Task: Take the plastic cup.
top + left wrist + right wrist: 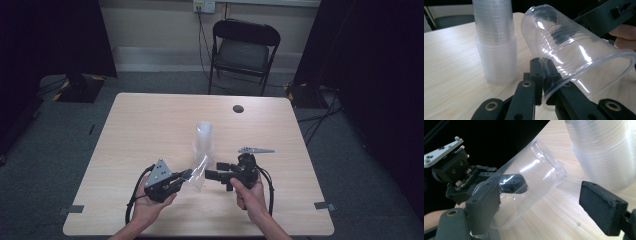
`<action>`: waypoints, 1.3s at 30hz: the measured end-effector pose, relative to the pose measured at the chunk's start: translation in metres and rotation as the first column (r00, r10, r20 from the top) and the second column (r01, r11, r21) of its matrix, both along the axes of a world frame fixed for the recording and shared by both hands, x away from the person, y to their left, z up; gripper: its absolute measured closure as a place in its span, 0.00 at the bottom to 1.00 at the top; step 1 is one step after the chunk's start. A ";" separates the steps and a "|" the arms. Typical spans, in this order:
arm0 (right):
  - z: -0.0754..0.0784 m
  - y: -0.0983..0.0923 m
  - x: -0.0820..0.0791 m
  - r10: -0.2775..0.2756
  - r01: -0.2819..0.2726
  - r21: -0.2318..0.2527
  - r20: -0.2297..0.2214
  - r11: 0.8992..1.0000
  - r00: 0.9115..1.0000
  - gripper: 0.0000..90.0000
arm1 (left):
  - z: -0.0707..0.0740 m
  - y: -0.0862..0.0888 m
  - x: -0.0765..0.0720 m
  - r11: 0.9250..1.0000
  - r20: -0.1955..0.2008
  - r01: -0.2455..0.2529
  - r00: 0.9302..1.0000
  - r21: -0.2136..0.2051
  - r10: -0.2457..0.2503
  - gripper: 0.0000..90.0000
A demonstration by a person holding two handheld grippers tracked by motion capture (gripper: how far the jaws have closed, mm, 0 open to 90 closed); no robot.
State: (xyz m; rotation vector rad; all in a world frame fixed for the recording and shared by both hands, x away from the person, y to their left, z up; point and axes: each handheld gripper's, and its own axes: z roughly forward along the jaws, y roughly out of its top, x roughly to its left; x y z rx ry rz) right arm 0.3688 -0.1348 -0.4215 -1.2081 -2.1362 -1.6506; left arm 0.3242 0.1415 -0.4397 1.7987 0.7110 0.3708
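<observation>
Apparently clear, ribbed plastic cup (574, 57), tilted, glossy, rim pinched.

A pale wood surface (150, 125) stands on grey carpet (60, 150); behind it a black folding chair (243, 52) faces a cream wall (150, 25) (with a socket (204, 6) and trailing cable); dark curtains (50, 35) hang at both sides.

Single clear plastic cup (574, 52) tipped on its side off the table, rim pinched in my left gripper (543, 75). Cup stack (496, 45) stands upright just beside it.
</observation>
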 end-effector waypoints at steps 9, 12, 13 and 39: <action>0.004 -0.005 -0.002 0.000 0.004 -0.053 0.073 0.999 0.997 0.19 | 0.002 0.005 0.003 0.999 -0.095 0.038 0.995 0.026 -0.036 0.98; 0.005 -0.006 -0.003 0.006 0.000 -0.069 0.093 0.998 0.996 0.19 | 0.000 0.004 0.004 0.998 -0.120 0.052 0.992 0.021 -0.049 0.98; 0.005 -0.007 -0.003 0.010 -0.003 -0.071 0.094 0.997 0.996 0.19 | -0.001 0.004 0.004 0.999 -0.120 0.047 0.992 0.022 -0.044 0.98; 0.009 0.004 -0.014 0.231 -0.157 -0.266 0.276 0.951 0.933 0.26 | -0.012 -0.003 0.014 0.975 -0.360 0.221 0.913 0.034 -0.194 0.98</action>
